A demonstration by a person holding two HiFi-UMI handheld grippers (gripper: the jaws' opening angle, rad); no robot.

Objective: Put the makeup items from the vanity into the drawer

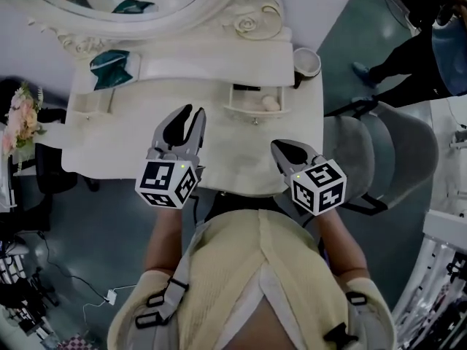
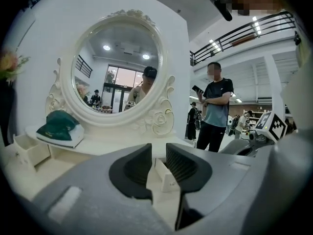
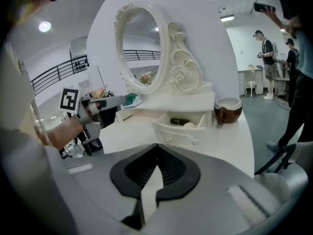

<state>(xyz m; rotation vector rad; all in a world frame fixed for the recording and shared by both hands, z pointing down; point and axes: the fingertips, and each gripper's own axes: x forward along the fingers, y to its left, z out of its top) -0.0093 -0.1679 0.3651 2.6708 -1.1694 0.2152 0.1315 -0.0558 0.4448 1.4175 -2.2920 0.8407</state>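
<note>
Glossy white vanity [image 1: 131, 148], glazed brown cup [image 1: 306, 61]

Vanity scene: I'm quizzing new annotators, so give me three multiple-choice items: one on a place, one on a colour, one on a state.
1. Where is the cup? A. on a tray B. at the vanity's right end C. on a stool
2. What colour is the pouch? A. red B. green C. yellow
3. How are the left gripper's jaws? A. shut on a brush B. shut, empty C. apart, empty
Answers: B, it stands by the right edge; B, it is dark green; C, a gap shows between them, nothing in it.
</note>
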